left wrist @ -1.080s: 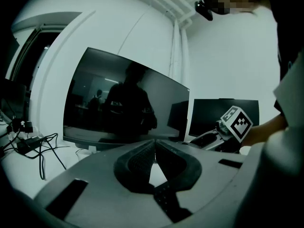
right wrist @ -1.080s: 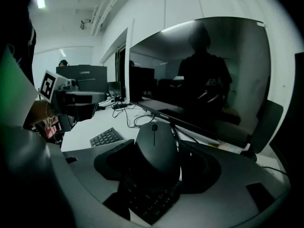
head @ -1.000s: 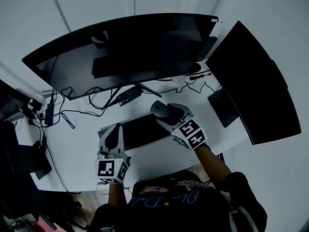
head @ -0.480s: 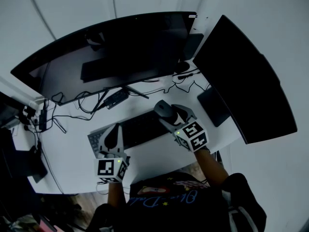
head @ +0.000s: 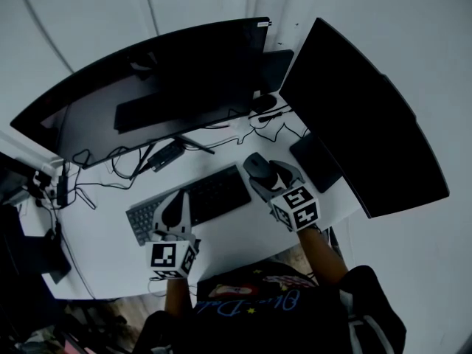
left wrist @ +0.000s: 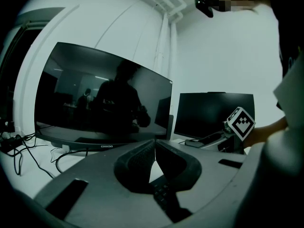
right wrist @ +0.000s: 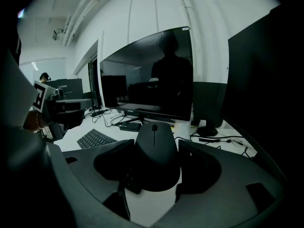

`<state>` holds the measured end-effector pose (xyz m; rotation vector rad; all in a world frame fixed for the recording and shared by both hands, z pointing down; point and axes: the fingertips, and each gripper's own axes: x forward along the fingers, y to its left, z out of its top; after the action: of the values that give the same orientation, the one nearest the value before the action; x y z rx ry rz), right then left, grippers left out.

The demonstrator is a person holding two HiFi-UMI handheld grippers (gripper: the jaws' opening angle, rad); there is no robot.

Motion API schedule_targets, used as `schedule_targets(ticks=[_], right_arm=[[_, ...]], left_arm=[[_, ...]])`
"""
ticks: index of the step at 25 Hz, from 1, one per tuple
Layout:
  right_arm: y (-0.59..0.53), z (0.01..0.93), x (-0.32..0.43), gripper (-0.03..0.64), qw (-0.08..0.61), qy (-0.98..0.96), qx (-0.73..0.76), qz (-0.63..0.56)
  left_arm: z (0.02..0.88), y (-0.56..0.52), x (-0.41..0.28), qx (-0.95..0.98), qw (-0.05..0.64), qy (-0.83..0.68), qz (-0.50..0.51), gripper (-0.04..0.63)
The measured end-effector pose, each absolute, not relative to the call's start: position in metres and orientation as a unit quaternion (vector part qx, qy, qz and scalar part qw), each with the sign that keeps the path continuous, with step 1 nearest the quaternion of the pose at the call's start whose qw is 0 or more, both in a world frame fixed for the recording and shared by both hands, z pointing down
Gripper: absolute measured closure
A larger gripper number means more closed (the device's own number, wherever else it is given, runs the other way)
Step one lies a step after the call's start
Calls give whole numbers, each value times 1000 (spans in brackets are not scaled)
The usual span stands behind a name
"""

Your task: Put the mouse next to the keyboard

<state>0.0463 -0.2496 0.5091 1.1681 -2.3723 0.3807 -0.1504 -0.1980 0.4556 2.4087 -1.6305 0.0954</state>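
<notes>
A dark mouse point(head: 255, 165) sits between the jaws of my right gripper point(head: 261, 172), just right of the black keyboard point(head: 214, 194) on the white desk point(head: 110, 242). In the right gripper view the mouse point(right wrist: 156, 151) fills the gap of the gripper point(right wrist: 154, 158), which is shut on it, and the keyboard point(right wrist: 95, 138) lies to the left. Whether the mouse touches the desk I cannot tell. My left gripper point(head: 174, 211) hovers over the keyboard's front left part. Its jaws meet with nothing between them at the gripper point(left wrist: 153, 148), and keyboard keys point(left wrist: 160, 194) show below.
A wide curved monitor point(head: 162, 80) stands behind the keyboard, and a second dark monitor point(head: 361, 116) stands at the right. A flat dark device point(head: 316, 161) lies under that one. Cables point(head: 125, 164) and a power strip point(head: 60, 186) lie at the back left.
My right gripper has carried the mouse rightward, from over the keyboard's right end to just beside it. The left gripper has stayed over the keyboard.
</notes>
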Motion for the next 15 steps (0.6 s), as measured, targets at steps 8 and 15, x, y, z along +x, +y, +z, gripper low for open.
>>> schedule_targets(ticks=[8,15], right_arm=[[-251,526,71,347,245,-847,447,151],[-252,547,80,347,262,-835,456,161]], left_arm=[[455,-201,-132,828,111,-548,41,592],[453,-206,-128,830,105,-546,41,592]])
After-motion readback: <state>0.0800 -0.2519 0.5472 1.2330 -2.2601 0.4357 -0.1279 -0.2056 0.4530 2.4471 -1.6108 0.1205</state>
